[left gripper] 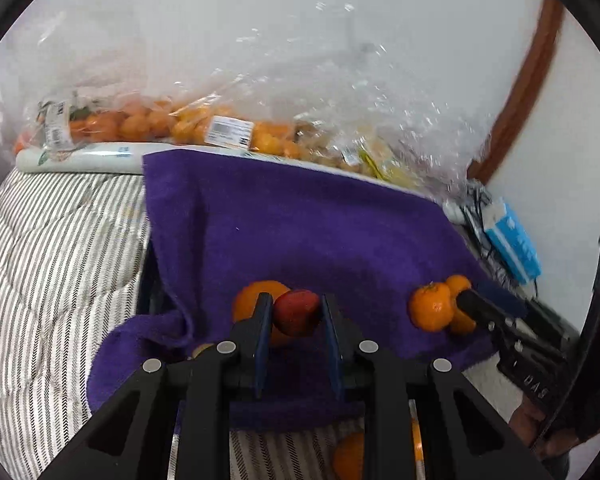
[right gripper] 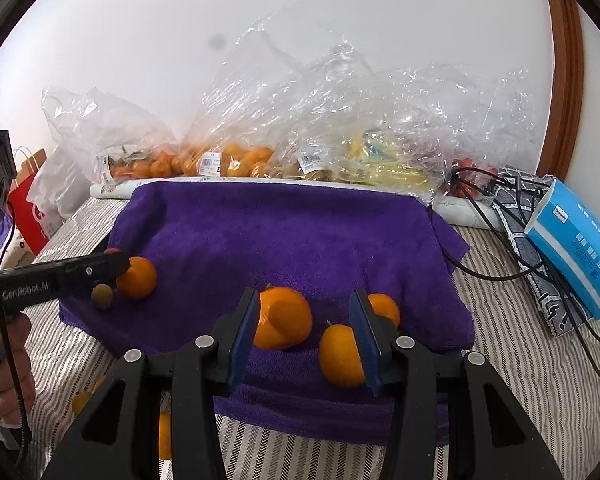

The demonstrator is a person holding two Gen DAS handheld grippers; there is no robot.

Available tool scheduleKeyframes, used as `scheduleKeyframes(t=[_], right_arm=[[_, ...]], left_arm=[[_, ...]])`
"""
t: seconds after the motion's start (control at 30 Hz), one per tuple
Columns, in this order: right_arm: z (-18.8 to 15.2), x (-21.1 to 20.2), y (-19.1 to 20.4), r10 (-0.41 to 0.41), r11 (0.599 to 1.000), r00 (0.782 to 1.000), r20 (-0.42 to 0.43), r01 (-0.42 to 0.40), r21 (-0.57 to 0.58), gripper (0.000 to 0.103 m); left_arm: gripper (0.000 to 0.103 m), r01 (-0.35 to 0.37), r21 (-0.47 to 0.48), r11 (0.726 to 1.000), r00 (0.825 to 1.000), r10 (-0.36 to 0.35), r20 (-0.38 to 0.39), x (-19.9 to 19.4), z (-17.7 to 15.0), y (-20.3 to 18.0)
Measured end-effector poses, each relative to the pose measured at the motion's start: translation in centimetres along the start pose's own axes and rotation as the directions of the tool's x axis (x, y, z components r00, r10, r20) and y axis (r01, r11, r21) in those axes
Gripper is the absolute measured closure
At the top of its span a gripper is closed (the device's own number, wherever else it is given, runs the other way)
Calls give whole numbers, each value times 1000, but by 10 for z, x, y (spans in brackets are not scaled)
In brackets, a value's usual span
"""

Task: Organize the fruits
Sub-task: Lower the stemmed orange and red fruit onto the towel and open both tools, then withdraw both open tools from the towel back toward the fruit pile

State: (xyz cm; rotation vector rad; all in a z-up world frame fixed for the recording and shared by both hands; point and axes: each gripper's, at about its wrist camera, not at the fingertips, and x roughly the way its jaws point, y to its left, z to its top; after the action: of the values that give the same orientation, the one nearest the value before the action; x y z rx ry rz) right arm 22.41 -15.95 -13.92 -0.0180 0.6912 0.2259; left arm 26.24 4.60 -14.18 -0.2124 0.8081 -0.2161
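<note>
A purple towel (left gripper: 300, 232) (right gripper: 284, 232) lies spread on the striped bed. My left gripper (left gripper: 296, 308) is shut on a small red fruit (left gripper: 298, 312), held just above the towel in front of an orange (left gripper: 252, 300). From the right wrist view the left gripper (right gripper: 116, 262) sits next to that orange (right gripper: 138, 278) and a small brownish fruit (right gripper: 102, 296). My right gripper (right gripper: 304, 304) is open over the towel, with one orange (right gripper: 284, 318) at its left finger and two more oranges (right gripper: 340, 356) (right gripper: 386, 308) by its right finger.
Clear plastic bags of oranges (right gripper: 220, 164) and yellow fruit (right gripper: 388, 168) line the wall behind the towel. A blue tissue box (right gripper: 576, 248) and black cables (right gripper: 484, 216) lie at the right. More oranges (left gripper: 350, 456) lie on the striped cover near the front.
</note>
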Motion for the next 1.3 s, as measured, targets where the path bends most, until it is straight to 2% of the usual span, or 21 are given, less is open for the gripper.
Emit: scheduleKeyframes(t=[0.07,0.2,0.37,0.57,0.67,0.73,0.9,0.97,1.3], right_arm=[[0,1,-1,-1,1000,1000,-5,1,5,57],[0,1,-3,-1,1000,1000,-3,1,13,57],[0,2,-4,-3,1000,1000,-7,3,16,57],[0,1,-4,-5,1000,1000,-6,5,13,57],[0,1,-4,-4,1000,1000,-5,4,15,57],[-1,1,-4,3,1000,1000,-4,-3,20,57],[1,1,-7,31,998,999,-11,-30,56,57],[4,0,-7,19,997,999,-33,-17,76,57],[8,-63,-2,-33,995,999,8,32,92,57]], left_arm=[[80,-24,30,999,1000,24,6,0,-2,-5],[80,3,49,999,1000,-3,-4,-1,-2,-9],[80,-28,98,995,1000,29,-6,2,-4,-18],[80,-28,92,995,1000,29,-8,2,-4,-17],[71,-11,83,997,1000,12,-11,1,-4,-16],[61,-18,87,996,1000,18,-8,0,-3,-17],[61,-32,93,995,999,32,3,-5,-1,-18],[61,-36,89,995,999,34,18,-9,0,-18],[61,-45,90,995,994,36,101,-48,8,-29]])
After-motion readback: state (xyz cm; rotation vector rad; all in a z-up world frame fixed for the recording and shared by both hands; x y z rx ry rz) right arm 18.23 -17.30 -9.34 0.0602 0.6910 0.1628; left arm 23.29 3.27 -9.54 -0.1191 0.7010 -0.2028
